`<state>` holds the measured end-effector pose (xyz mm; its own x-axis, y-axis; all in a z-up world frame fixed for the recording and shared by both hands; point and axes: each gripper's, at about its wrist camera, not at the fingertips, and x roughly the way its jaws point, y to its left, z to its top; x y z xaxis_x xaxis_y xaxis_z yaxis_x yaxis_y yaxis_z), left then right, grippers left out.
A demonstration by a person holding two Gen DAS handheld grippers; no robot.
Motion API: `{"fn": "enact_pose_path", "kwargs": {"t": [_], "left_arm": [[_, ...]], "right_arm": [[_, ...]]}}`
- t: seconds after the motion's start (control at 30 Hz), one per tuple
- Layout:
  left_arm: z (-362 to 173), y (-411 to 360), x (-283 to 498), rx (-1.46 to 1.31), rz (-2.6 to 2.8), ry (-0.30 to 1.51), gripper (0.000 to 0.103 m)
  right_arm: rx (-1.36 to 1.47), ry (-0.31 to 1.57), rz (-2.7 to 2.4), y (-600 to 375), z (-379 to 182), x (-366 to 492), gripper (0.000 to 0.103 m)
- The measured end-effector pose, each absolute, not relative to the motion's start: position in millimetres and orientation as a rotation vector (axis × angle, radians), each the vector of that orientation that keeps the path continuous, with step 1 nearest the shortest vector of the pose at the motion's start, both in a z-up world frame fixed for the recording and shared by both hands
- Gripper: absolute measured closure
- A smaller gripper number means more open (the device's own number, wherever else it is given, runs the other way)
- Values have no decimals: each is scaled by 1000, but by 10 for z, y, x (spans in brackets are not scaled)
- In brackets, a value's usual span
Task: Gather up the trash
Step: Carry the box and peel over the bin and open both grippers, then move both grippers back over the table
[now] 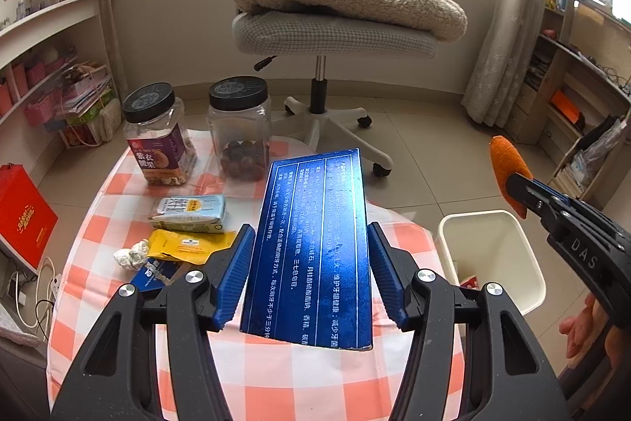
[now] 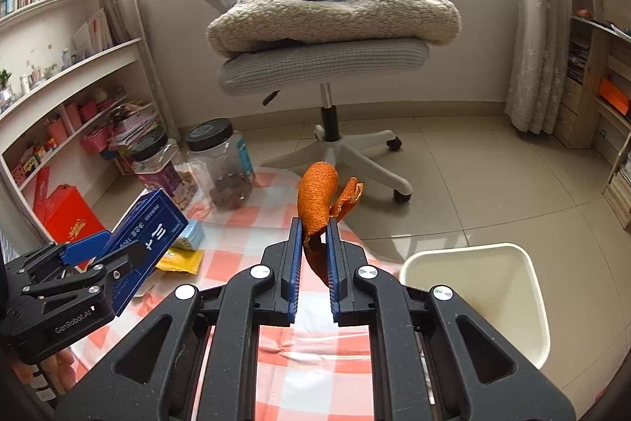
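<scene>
Left wrist view: the left gripper [image 1: 309, 277] clamps a blue box [image 1: 311, 247] above the checked table [image 1: 299, 381]. Right wrist view: the right gripper [image 2: 315, 251] pinches orange peel [image 2: 317, 198] near the white bin [image 2: 473, 296]; both loads seem ready for carrying over and dropping in
</scene>
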<state>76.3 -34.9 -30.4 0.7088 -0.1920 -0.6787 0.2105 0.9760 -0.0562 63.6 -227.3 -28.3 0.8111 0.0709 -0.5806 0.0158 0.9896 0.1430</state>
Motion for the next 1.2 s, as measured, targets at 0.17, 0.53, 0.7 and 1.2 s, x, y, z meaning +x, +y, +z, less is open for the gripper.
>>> {"fn": "enact_pose_path", "kwargs": {"t": [0.17, 0.53, 0.7, 1.2], "left_arm": [[-320, -689, 735, 53, -274, 751, 46], [-479, -1506, 695, 106, -391, 783, 46], [-597, -1919, 698, 77, -453, 836, 46], [-593, -2352, 838, 80, -498, 871, 32]], "right_arm": [[204, 640, -75, -2790, -346, 567, 92], [323, 579, -306, -3724, -270, 262, 35], [403, 516, -396, -4047, -183, 102, 17], [468, 453, -552, -4449, -130, -134, 8]]}}
